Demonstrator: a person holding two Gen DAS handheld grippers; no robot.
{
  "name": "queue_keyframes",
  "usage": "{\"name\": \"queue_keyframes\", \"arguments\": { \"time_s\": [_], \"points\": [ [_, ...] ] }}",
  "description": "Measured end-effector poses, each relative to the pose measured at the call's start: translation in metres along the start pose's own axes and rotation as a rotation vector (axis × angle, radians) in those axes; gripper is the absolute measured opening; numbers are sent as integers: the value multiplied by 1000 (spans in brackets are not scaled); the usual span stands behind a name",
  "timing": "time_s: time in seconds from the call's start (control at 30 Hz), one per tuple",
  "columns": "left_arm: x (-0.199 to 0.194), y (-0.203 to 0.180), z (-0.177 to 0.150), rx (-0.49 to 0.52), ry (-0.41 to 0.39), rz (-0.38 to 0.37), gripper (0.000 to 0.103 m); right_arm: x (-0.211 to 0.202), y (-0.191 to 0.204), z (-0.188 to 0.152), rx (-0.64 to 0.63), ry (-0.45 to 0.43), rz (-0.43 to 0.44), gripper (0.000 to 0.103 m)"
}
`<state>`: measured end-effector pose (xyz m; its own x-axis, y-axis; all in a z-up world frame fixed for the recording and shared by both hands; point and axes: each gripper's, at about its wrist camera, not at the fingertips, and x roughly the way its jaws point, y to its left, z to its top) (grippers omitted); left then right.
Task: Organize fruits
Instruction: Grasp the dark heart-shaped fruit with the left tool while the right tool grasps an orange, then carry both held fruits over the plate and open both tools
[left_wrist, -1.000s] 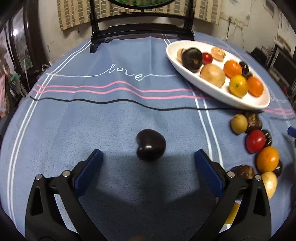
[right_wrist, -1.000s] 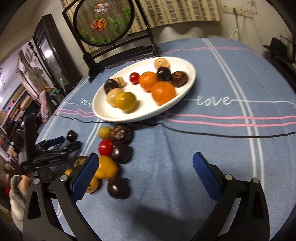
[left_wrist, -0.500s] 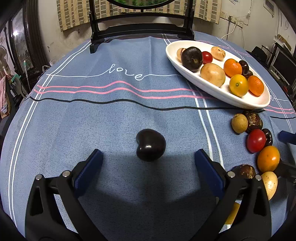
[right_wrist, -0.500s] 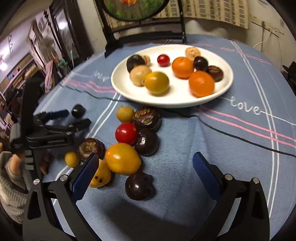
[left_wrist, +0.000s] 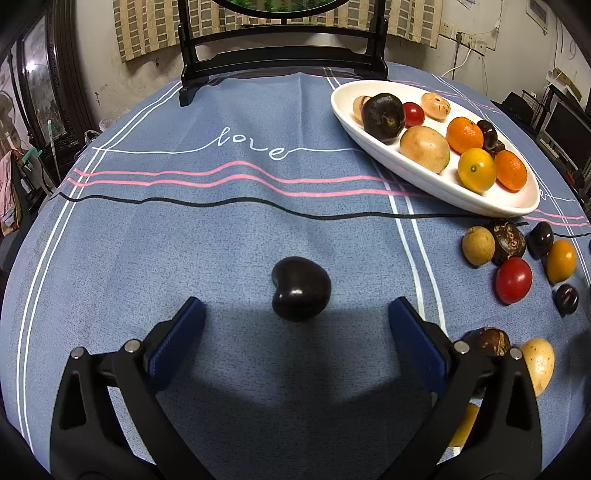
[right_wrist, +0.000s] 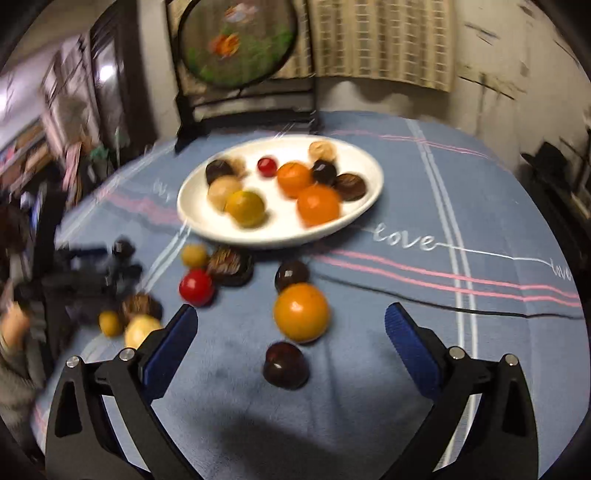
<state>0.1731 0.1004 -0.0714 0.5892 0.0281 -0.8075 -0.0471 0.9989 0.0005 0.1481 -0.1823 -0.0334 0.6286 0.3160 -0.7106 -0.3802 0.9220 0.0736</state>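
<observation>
A dark heart-shaped fruit (left_wrist: 301, 288) lies alone on the blue cloth, just ahead of my open left gripper (left_wrist: 295, 332). A white oval plate (left_wrist: 436, 182) at the upper right holds several fruits. Loose fruits sit below it, among them a red one (left_wrist: 513, 279). In the blurred right wrist view my open right gripper (right_wrist: 290, 338) hovers near a small dark fruit (right_wrist: 285, 364) and an orange fruit (right_wrist: 301, 312). The plate (right_wrist: 207, 221) lies beyond them. The left gripper (right_wrist: 96, 264) shows at the left edge there, held by a hand.
A black wooden stand (left_wrist: 284, 48) with a round painted screen (right_wrist: 236, 40) stands at the table's far edge. The blue tablecloth (left_wrist: 184, 221) carries pink, black and white lines. Furniture and clutter surround the table.
The right gripper has swung toward the loose fruits and its view is now blurred by motion. The orange fruit and two dark ones now lie apart from the cluster. The left gripper has barely moved.
</observation>
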Motion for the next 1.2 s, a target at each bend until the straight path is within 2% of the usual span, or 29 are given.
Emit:
{"name": "queue_keyframes", "arguments": {
  "time_s": [0.03, 0.1, 0.2, 0.33, 0.43, 0.5, 0.53, 0.57, 0.63, 0.73, 0.8, 0.87, 0.97, 1.03, 1.13, 1.2],
  "points": [
    [0, 0, 0, 0, 0, 0, 101, 3, 1, -2, -8, 7, -8, 96],
    [0, 0, 0, 0, 0, 0, 101, 4, 0, -5, -22, -2, -27, 78],
    [0, 0, 0, 0, 0, 0, 101, 5, 4, -4, -53, -19, -21, 67],
    [0, 0, 0, 0, 0, 0, 101, 18, 19, -3, -109, 23, -6, 64],
    [-1, 0, 0, 1, -2, -3, 101, 31, 30, -3, -149, 57, 19, 53],
    [-2, -1, 0, 7, -8, -21, 99, 35, 32, -2, -158, 61, 3, 44],
    [-4, -1, 0, 14, -18, -46, 95, 37, 31, -1, -154, 63, 8, 44],
    [-6, -2, 0, 21, -30, -61, 80, 38, 29, -1, -142, 66, 18, 44],
    [-10, -5, 1, 36, -48, -51, 68, 39, 26, 0, -128, 72, 30, 43],
    [-10, -2, 1, 25, -48, -71, 68, 42, 22, 0, -107, 89, 36, 42],
    [-10, 1, 1, 12, -54, -82, 60, 42, 21, -1, -101, 93, 36, 41],
    [-13, 7, 2, -10, -64, -90, 28, 42, 20, -1, -93, 93, 45, 41],
    [-12, 18, 2, -56, -60, -144, 28, 42, 17, -1, -78, 96, 59, 41],
    [-15, 15, 2, -45, -73, -128, 28, 41, 16, -1, -76, 97, 60, 40],
    [-35, 12, 6, -50, -157, -140, 27, 32, 10, 2, -50, 74, 85, 40],
    [-45, 6, 17, -42, -178, -163, 27, 16, 1, 13, -1, 13, 113, 41]
  ]
}}
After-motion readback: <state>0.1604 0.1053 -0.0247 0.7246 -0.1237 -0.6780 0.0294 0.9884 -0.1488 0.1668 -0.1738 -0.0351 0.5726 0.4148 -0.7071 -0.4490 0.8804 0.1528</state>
